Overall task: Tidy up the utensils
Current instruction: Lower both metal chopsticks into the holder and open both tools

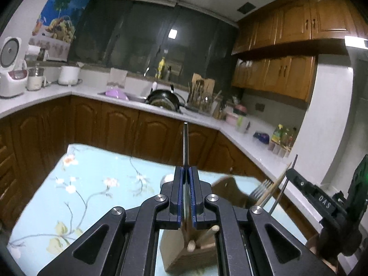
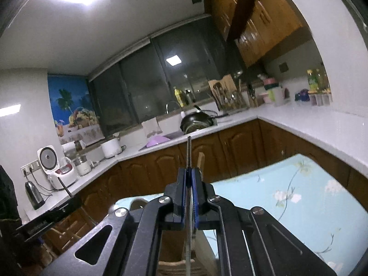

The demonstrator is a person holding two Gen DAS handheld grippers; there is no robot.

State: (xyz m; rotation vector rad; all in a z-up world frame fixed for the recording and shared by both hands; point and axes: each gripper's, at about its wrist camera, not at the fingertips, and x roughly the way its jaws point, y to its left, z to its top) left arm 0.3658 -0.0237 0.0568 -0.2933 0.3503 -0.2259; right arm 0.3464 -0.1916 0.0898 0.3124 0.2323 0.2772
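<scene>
My left gripper [image 1: 185,171] is shut on a thin metal utensil [image 1: 185,142] that is seen edge-on and sticks up past the fingertips. Right beneath it on the table stands a wooden utensil holder [image 1: 181,255] with wooden handles [image 1: 207,232] in it. To the right, a fork [image 1: 260,189] and a wooden stick lean in a second brown holder [image 1: 226,184]. My right gripper [image 2: 190,172] is shut on a slim metal rod-like utensil [image 2: 189,151], above a wooden holder [image 2: 177,241]. Each gripper shows at the edge of the other's view.
The table carries a light-blue floral cloth [image 1: 92,184]. Behind it a white counter [image 1: 128,105] runs over brown cabinets, with a sink, a black wok [image 1: 164,97], a utensil rack [image 1: 202,94], a rice cooker [image 1: 11,71] and bottles [image 1: 283,135].
</scene>
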